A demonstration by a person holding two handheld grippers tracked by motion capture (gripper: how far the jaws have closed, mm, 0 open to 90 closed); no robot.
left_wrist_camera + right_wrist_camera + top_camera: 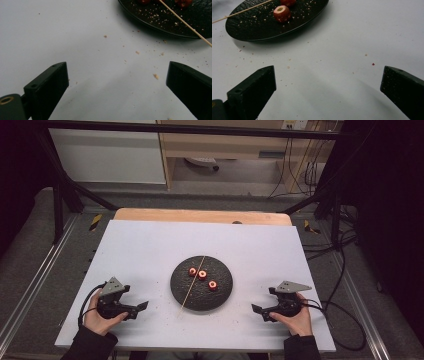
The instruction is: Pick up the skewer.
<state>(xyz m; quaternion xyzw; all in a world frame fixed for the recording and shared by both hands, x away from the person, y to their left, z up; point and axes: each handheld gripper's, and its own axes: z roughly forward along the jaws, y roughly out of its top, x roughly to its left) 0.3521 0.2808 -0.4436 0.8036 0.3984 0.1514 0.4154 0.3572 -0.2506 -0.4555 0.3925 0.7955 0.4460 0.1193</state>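
Between both grippers: black plate (180, 290) bearing three cored red fruits (202, 274) and bamboo skewer (191, 287). Left gripper (141, 306), right gripper (256, 309): jaws wide, empty. Advised: pinch skewer's overhanging near end first.

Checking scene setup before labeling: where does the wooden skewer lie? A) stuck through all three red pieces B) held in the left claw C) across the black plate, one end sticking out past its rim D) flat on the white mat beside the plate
C: the skewer lies across the black plate, its near end overhanging the rim.
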